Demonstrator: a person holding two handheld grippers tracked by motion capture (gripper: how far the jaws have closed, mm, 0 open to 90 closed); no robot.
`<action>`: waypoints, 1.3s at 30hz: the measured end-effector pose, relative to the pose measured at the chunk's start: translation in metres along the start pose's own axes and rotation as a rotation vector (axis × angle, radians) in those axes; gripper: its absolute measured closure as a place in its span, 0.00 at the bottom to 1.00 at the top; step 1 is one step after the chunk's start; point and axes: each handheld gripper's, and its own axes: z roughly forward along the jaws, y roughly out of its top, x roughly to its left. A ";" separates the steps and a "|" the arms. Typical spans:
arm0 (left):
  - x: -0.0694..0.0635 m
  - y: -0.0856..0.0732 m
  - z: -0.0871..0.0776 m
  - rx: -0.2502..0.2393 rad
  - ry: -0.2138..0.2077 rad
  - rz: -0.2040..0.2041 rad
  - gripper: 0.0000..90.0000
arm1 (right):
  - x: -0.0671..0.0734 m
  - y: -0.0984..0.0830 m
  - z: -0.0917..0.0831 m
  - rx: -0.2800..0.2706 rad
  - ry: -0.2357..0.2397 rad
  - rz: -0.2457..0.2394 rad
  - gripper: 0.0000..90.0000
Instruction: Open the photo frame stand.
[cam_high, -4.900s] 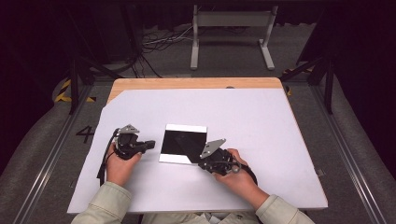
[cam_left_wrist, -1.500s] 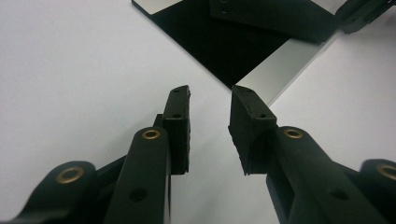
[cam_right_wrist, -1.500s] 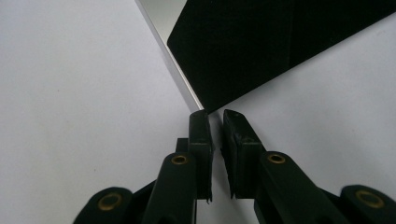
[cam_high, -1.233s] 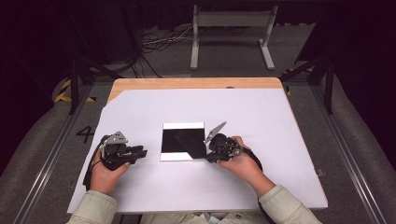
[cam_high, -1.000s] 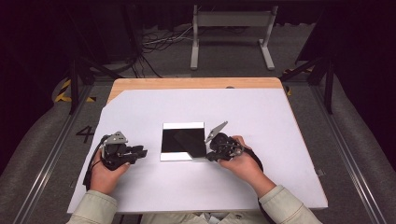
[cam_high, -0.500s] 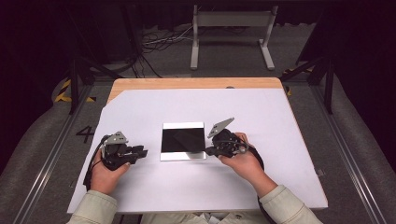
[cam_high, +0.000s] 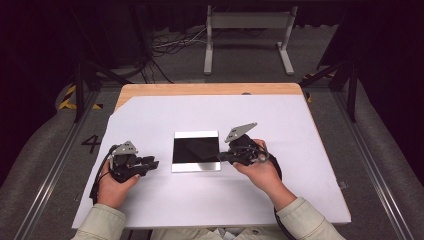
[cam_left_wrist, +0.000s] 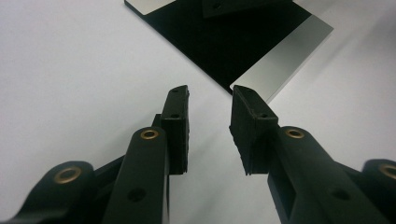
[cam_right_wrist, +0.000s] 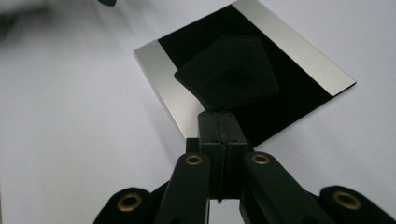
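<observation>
Two grippers sit low over the white tabletop. The black plate with silver edges lies flat in the middle, between them. The right gripper has its jaws pressed together with nothing in them, tips at the plate's right edge. The left gripper, jaws spread and empty, rests just beside the plate's left edge.

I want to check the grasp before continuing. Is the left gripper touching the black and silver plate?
Apart. In the left gripper view, the left gripper has open jaws with white table between their tips and the black and silver plate.
</observation>
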 end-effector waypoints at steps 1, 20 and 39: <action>0.000 0.000 0.001 -0.003 -0.007 -0.004 0.76 | 0.000 0.000 -0.001 -0.012 0.001 0.003 1.00; 0.000 -0.002 0.005 -0.004 -0.018 -0.007 0.75 | 0.000 -0.005 -0.002 -0.184 -0.012 0.039 1.00; 0.002 -0.001 0.005 -0.016 -0.028 -0.017 0.74 | 0.001 -0.002 -0.015 -0.215 -0.031 0.031 1.00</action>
